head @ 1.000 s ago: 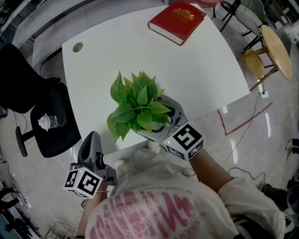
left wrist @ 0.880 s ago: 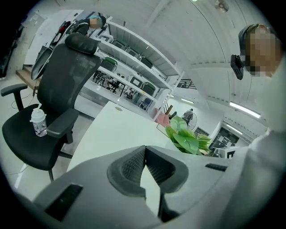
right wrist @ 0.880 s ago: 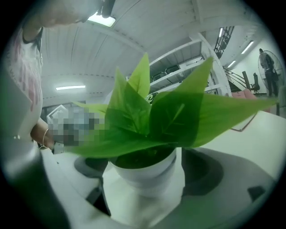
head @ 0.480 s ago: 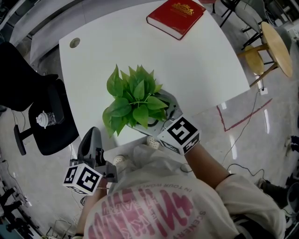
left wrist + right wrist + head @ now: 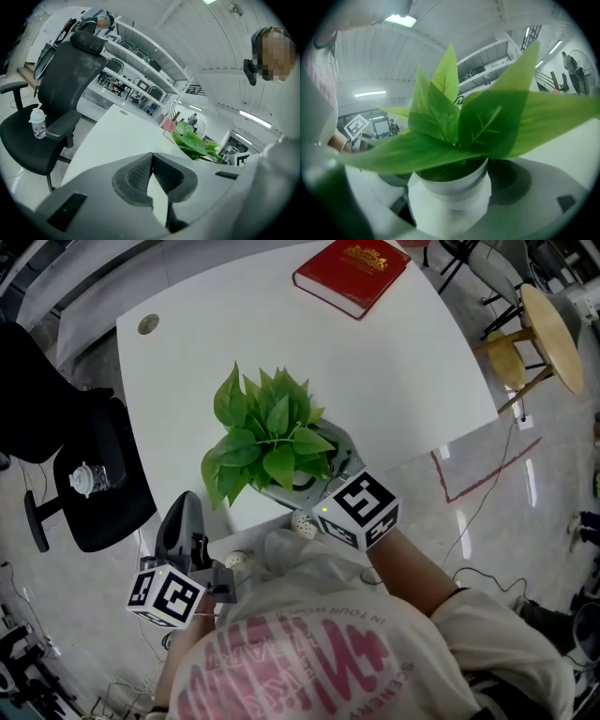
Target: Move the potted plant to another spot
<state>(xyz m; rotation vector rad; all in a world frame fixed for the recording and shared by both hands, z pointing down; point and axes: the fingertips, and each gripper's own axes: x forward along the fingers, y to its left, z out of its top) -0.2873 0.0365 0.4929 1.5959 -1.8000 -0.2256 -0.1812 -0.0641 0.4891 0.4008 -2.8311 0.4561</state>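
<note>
The potted plant (image 5: 267,437), with broad green leaves and a white pot (image 5: 451,194), is over the near part of the white table (image 5: 394,362). My right gripper (image 5: 314,470) is shut on the pot, one grey jaw on each side, and the leaves hide its fingertips from above. Whether the pot rests on the table or hangs just above it cannot be told. My left gripper (image 5: 184,521) hangs off the table's near left corner, apart from the plant. Its ribbed pads (image 5: 140,174) are pressed together with nothing between them.
A red book (image 5: 352,273) lies at the table's far right corner, and a small round hole (image 5: 148,324) sits at the far left. A black office chair (image 5: 89,493) with a small bottle (image 5: 84,481) on its seat stands left. A wooden stool (image 5: 548,329) is right.
The plant and the right gripper have drifted a little left and away from me, still gripped. The left gripper has hardly moved.
</note>
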